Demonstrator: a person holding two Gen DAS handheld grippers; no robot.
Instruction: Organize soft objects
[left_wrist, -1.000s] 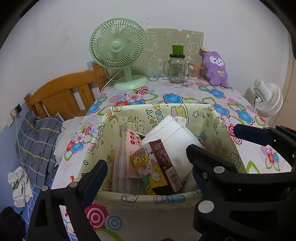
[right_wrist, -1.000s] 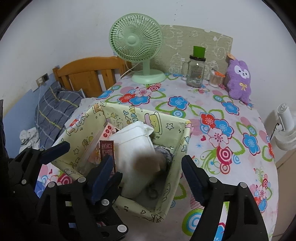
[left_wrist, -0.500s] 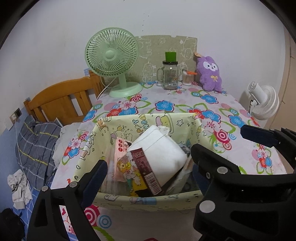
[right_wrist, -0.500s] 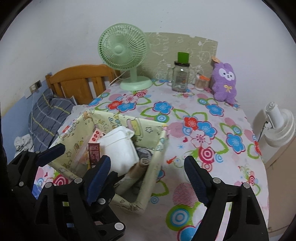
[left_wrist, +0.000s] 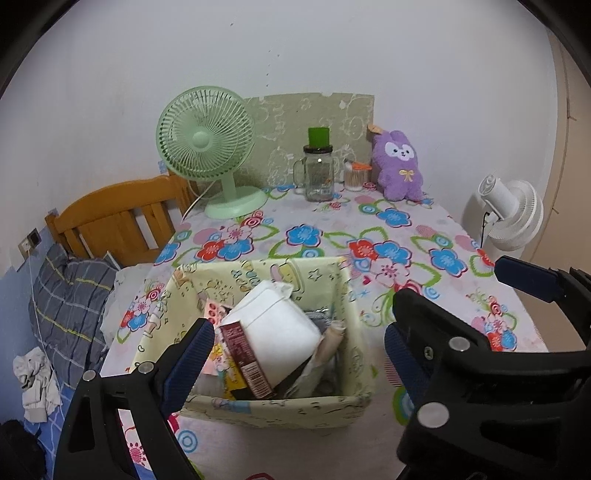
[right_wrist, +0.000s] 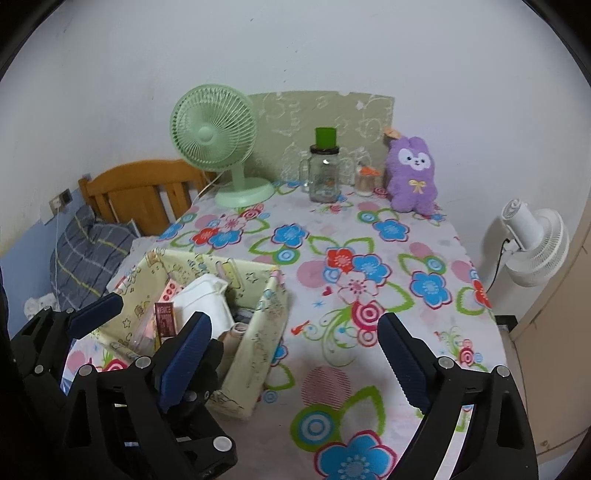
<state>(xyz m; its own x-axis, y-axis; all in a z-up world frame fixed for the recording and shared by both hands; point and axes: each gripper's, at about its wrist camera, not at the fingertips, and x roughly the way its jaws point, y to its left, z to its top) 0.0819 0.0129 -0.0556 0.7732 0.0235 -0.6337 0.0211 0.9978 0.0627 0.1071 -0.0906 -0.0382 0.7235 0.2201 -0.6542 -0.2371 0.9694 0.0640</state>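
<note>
A yellow patterned fabric basket (left_wrist: 255, 408) (right_wrist: 255, 354) sits at the near left of the flowered table. It holds a white soft pack (left_wrist: 277, 328) (right_wrist: 201, 301), a snack bag (left_wrist: 242, 358), a pink packet (left_wrist: 214, 312) and a rolled beige piece (left_wrist: 332, 338). A purple plush rabbit (left_wrist: 399, 166) (right_wrist: 413, 181) stands at the back right against the wall. My left gripper (left_wrist: 299, 354) is open and empty, just in front of the basket. My right gripper (right_wrist: 295, 358) is open and empty, over the table to the basket's right.
A green desk fan (left_wrist: 210, 147) (right_wrist: 218, 140), a glass jar with a green lid (left_wrist: 318, 170) (right_wrist: 324, 171) and a small cotton swab jar (left_wrist: 356, 175) stand along the back. A wooden bed head (left_wrist: 114, 218) and bedding lie left. A white fan (right_wrist: 535, 243) stands right.
Both grippers have pulled back and up from the basket, which now sits lower and smaller in view. The right gripper has shifted right, off the basket's contents.
</note>
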